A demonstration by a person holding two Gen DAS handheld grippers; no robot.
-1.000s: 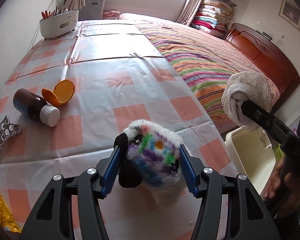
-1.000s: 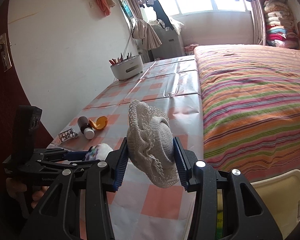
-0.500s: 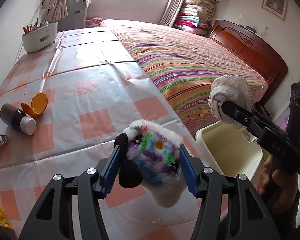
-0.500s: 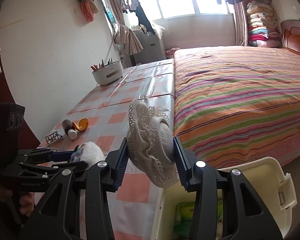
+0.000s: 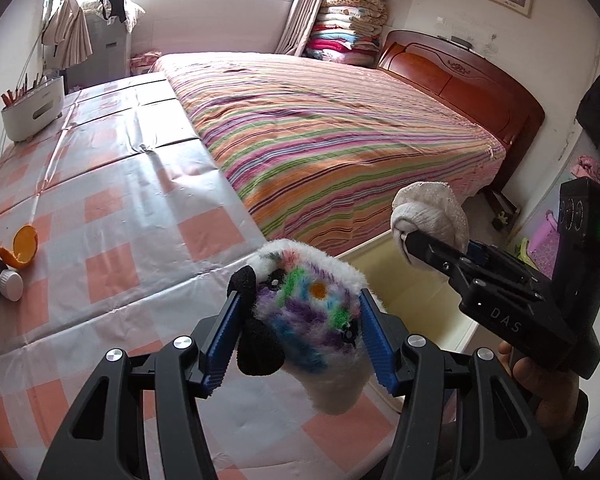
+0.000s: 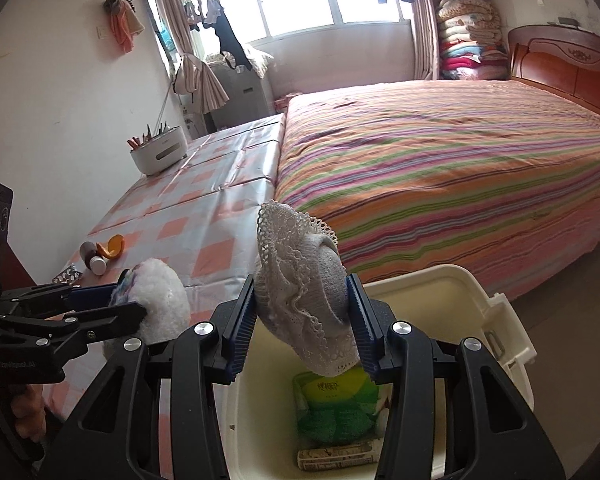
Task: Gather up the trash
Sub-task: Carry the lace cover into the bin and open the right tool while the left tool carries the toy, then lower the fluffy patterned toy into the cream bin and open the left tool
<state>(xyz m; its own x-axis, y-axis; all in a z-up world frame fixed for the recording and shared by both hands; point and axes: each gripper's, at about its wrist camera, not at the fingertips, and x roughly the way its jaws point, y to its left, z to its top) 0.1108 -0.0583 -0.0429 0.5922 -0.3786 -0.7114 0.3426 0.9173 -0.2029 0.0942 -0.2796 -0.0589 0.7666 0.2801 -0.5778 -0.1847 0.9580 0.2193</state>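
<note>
A fuzzy, multicoloured plush sock (image 5: 311, 312) is sitting between ribbed blue rubbery pads (image 5: 220, 344) on matt black plastic fingers with shiny metal screws, while a knitted white sock (image 6: 303, 292) is showing a lace-trimmed cuff. A glossy, creased plastic tablecloth (image 5: 112, 184) is reflecting the window light. The cream bin (image 6: 495, 320) is looking like smooth plastic, the striped bedspread (image 5: 339, 132) like woven cloth, the headboard (image 5: 459, 76) like polished wood.

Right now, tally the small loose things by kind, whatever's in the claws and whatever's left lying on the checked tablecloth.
Rolled socks in claws: 2, fluffy multicoloured sock in left claw, white lace-trimmed sock in right claw
Orange peel pieces: 1
Brown bottles with white cap: 1
Silver foil blister packs: 1
Total: 5
</note>
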